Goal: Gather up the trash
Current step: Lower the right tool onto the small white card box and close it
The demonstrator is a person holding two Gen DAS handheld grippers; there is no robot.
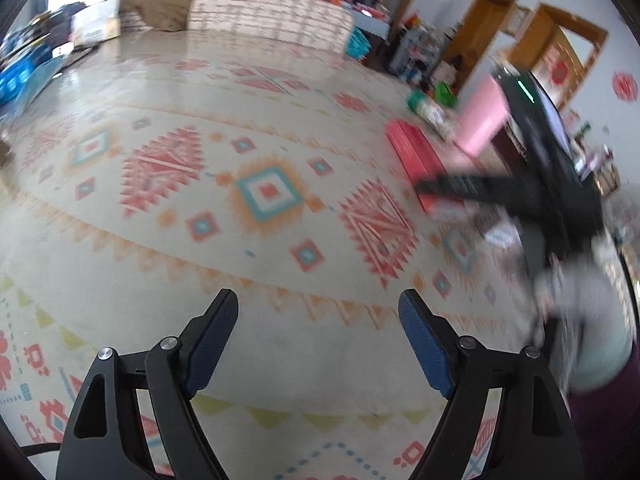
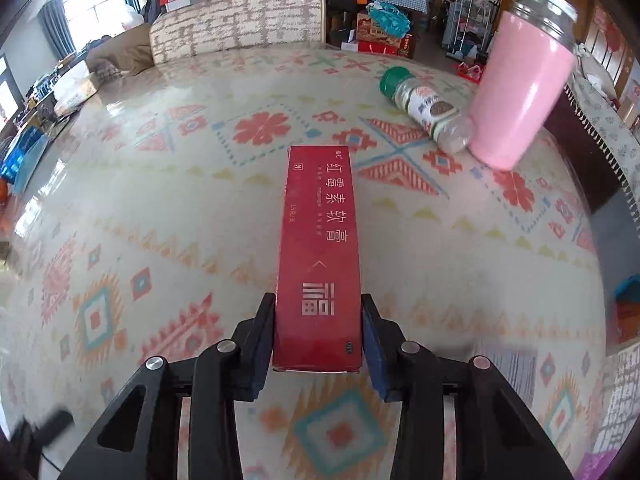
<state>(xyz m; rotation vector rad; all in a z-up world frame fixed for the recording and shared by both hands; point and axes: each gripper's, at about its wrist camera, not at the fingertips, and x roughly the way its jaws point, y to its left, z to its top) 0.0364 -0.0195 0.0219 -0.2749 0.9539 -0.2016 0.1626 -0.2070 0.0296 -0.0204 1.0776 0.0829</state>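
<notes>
A long red box (image 2: 318, 248) with Chinese print lies on the patterned table. My right gripper (image 2: 318, 312) has its jaws closed against the near end of the box on both sides. In the left wrist view the same red box (image 1: 410, 154) shows at the right, with the right gripper (image 1: 436, 190) reaching onto it, blurred. My left gripper (image 1: 318, 308) is open and empty above the table's middle. A small spice bottle (image 2: 428, 110) with a green cap lies on its side beside a tall pink jar (image 2: 520, 92).
The table (image 2: 160, 208) has a glossy patterned cloth. A patterned chair back (image 2: 240, 20) stands at the far edge. The table's right edge (image 2: 592, 208) drops off near the jar. Cluttered shelves and boxes fill the room behind.
</notes>
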